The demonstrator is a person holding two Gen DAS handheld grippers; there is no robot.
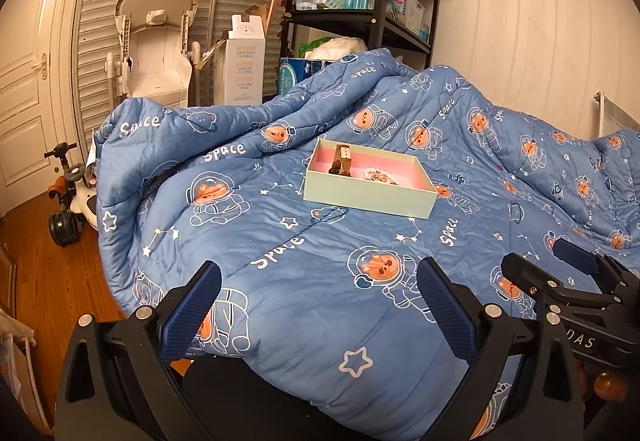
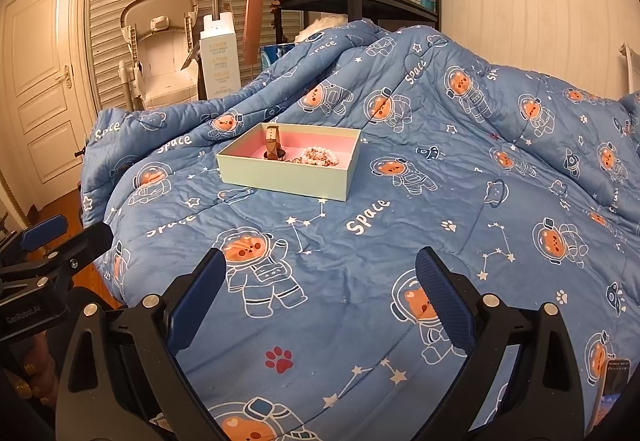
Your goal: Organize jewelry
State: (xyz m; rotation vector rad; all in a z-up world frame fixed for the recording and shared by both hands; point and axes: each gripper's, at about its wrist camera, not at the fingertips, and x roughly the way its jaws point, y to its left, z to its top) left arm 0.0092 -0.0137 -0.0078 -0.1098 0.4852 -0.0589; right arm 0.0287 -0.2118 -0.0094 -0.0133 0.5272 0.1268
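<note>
A: Where is the jewelry kept?

B: In the pale green box (image 2: pixel 286 177), set far out on the quilt (image 2: pixel 360 241): a watch (image 2: pixel 273 145) stood upright, a bead bracelet (image 2: pixel 320 157) beside it.

A: And the grippers?

B: The left gripper (image 1: pixel 318 305) and right gripper (image 2: pixel 320 297) are held wide apart and empty, near, well short of the box, presumably ready for a reach.

One open box (image 2: pixel 280 177) sits on one blue quilt (image 2: pixel 380 241). Inside it are one brown-strapped watch (image 2: pixel 273 145) and one heap of pearl beads (image 2: pixel 320 157). Two hand-held grippers are in view.
</note>
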